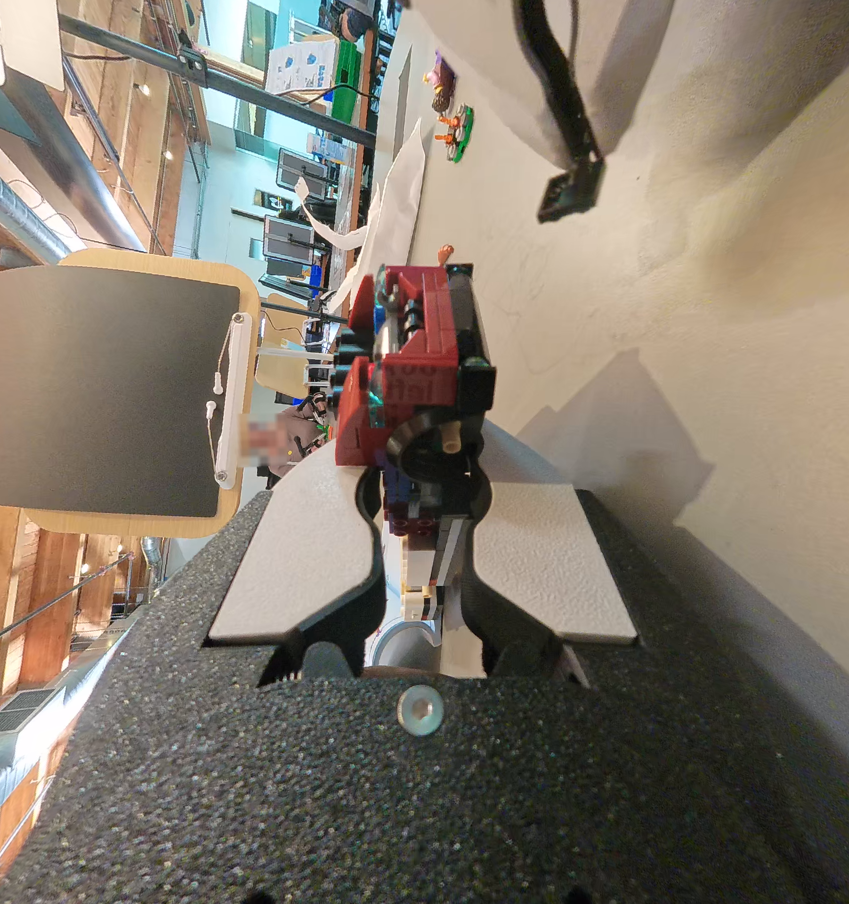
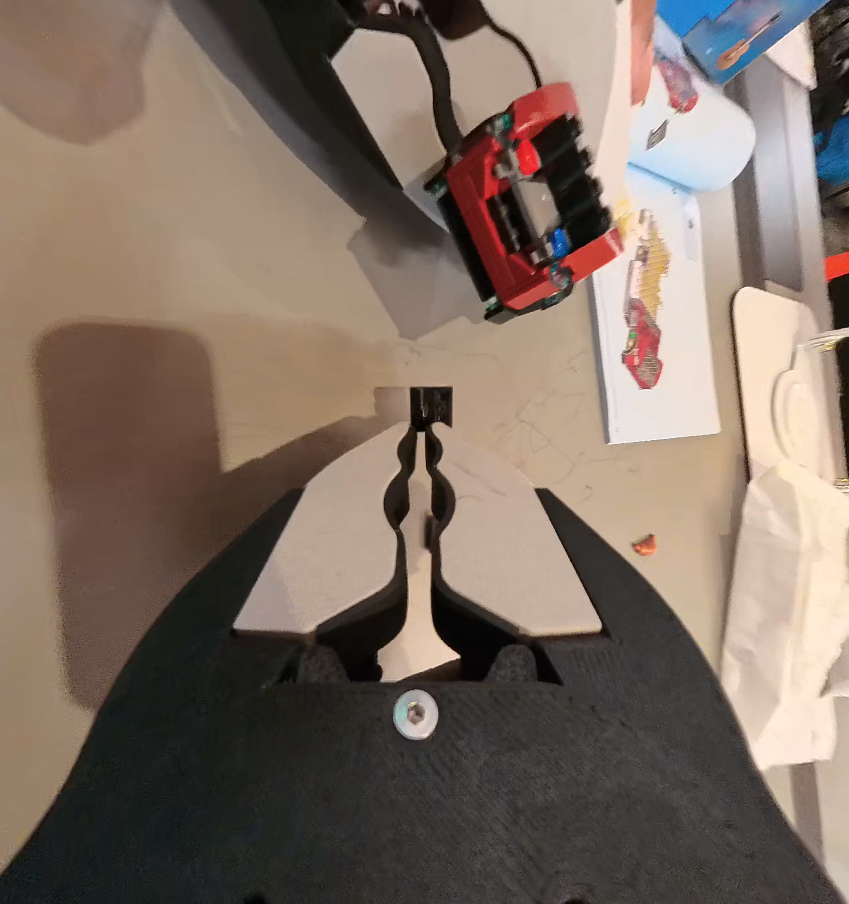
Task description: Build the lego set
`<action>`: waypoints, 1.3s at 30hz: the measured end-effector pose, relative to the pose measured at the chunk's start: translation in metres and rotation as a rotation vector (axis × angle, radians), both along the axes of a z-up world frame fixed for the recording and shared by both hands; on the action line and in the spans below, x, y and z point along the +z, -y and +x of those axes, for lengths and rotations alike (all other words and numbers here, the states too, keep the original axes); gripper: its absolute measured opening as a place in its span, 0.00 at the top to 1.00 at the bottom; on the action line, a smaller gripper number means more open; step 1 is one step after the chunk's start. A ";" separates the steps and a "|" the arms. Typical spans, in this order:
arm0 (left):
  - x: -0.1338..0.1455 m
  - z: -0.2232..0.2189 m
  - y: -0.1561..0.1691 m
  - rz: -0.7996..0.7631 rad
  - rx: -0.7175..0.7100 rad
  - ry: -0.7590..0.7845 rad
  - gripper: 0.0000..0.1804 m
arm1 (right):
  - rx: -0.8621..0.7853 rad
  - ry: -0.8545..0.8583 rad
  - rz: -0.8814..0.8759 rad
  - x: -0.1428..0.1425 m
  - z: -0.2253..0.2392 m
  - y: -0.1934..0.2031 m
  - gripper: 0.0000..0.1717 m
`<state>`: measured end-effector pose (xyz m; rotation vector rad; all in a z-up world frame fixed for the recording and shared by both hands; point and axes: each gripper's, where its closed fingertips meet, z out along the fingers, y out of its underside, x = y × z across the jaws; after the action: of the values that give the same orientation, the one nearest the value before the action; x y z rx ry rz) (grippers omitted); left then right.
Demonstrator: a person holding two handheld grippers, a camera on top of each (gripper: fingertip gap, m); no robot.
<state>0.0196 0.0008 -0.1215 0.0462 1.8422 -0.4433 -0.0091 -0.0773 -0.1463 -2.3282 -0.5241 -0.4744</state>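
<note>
1. While the left gripper [image 1: 424, 469] clamps a red and black brick-built toy car [image 1: 412, 372], its fingers [image 1: 314, 489] stand partly apart and press the car's sides, above the beige table [image 1: 706, 342].
2. Nearly shut, the right gripper [image 2: 422, 430] pinches a small black brick [image 2: 431, 407] at its fingertips.
3. Beside the car in the right wrist view lies an open instruction booklet [image 2: 657, 381], with crumpled white paper [image 2: 794, 611] nearby.

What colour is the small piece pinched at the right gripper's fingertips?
Black. The small piece shows best in the right wrist view, at the right gripper tips.
</note>
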 end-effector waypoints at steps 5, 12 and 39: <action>0.000 0.000 0.000 -0.001 0.001 0.000 0.82 | 0.017 0.033 0.065 0.018 -0.002 -0.003 0.96; 0.000 0.000 0.000 -0.002 0.000 0.000 0.82 | -0.010 -0.029 0.025 0.010 0.002 0.004 0.91; 0.001 0.000 -0.001 0.005 0.001 0.000 0.82 | 0.020 -0.243 -0.055 -0.012 -0.033 -0.002 0.98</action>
<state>0.0198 0.0016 -0.1206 0.0490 1.8433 -0.4378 -0.0418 -0.0751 -0.1578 -2.3881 -0.4482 -0.1655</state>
